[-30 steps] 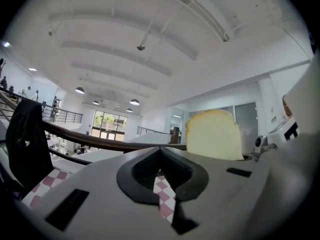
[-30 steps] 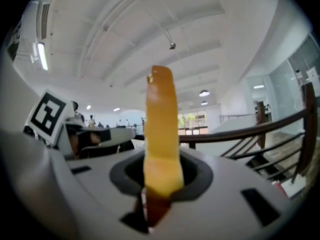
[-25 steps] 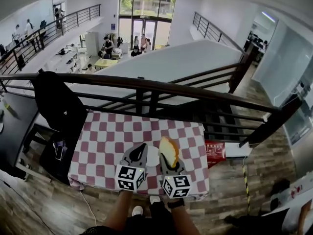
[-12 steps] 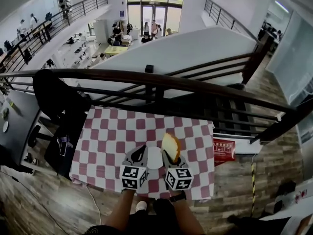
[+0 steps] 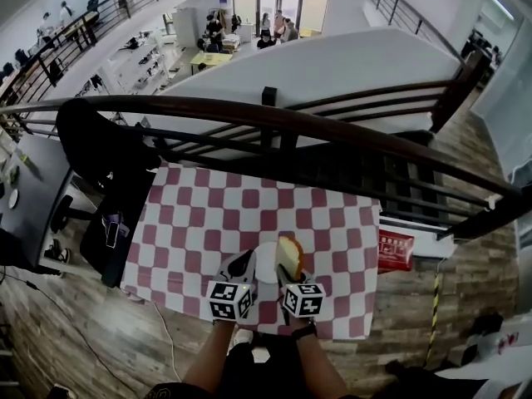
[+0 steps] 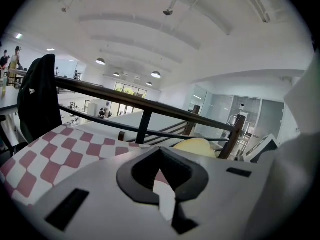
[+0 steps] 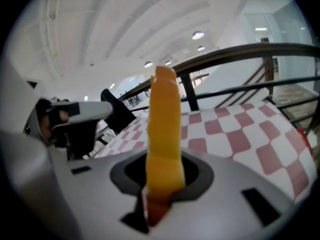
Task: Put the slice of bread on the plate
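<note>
Head view, looking steeply down at a table with a red and white checked cloth (image 5: pixel 208 223) in the lower middle of the frame. My two claws sit side by side at the table's near edge.

The right claw (image 5: pixel 290 274) is clamped on the slice of bread (image 5: pixel 289 258), which stands on edge with its yellow crust upward. In the right gripper view the slice (image 7: pixel 164 134) rises straight out of the jaws of the claw (image 7: pixel 161 186), pinched by its lower end, in the centre of the frame.

The left claw (image 5: pixel 243 263) has its jaws together and carries nothing. Its own view shows the claw's tips (image 6: pixel 161 156) meeting, with the bread's pale top (image 6: pixel 196 146) peeking over them to the right.

Between the two claws is a small white patch that I take to be the plate (image 5: pixel 264 266). Most of it is hidden, so I am not certain of its edge.

Compared with a second ago, both claws have dropped towards the cloth and look smaller in the head view. The bread has come down from above the table to sit just beside that white patch, at its right. It appears not yet to rest on anything.

I judge the carry to be nearly over. What remains is to lower the slice onto the plate and release it.

A dark railing (image 5: pixel 274 119) crosses the frame above the table.
</note>
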### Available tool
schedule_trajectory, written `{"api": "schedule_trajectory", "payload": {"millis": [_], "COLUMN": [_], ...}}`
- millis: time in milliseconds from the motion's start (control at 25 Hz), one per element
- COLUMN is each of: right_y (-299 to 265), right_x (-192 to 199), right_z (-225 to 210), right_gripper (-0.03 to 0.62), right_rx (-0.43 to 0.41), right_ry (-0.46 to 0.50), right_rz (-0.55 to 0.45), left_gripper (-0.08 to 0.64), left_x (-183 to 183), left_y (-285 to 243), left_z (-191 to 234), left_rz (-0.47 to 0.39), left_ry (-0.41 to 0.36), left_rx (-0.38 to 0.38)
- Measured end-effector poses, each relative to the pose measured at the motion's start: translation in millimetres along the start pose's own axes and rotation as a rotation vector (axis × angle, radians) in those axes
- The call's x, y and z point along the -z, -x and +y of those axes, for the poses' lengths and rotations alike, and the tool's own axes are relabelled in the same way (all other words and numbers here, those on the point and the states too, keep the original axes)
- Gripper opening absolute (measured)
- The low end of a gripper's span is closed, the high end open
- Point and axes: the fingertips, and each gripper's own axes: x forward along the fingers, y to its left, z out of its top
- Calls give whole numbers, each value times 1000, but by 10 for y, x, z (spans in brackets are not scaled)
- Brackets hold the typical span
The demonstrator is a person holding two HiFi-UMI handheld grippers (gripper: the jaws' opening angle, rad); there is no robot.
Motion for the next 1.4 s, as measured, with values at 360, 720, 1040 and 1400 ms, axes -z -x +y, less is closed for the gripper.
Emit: {"api": "schedule_trajectory", "payload": {"millis": [360, 720, 1040, 1400], "right_y": [-419, -690, -758, -466], "right_x": [850, 975, 883, 840], "right_z": [133, 142, -118, -397], "right_gripper": [97, 97, 335, 457], "right_rx": [-97, -171, 39, 175], "right_ry": [-120, -280, -87, 64], "right_rz": [248, 374, 449, 462], "left_gripper": [17, 17, 17, 17], "left_x": [572, 738, 788, 740], "left_y": [24, 180, 176, 106], "left_z": [229, 414, 326, 149], "left_rz": [118, 169, 210, 236], "left_ry": [51, 78, 66, 57], "left_rx": [-52, -95, -58, 15]}}
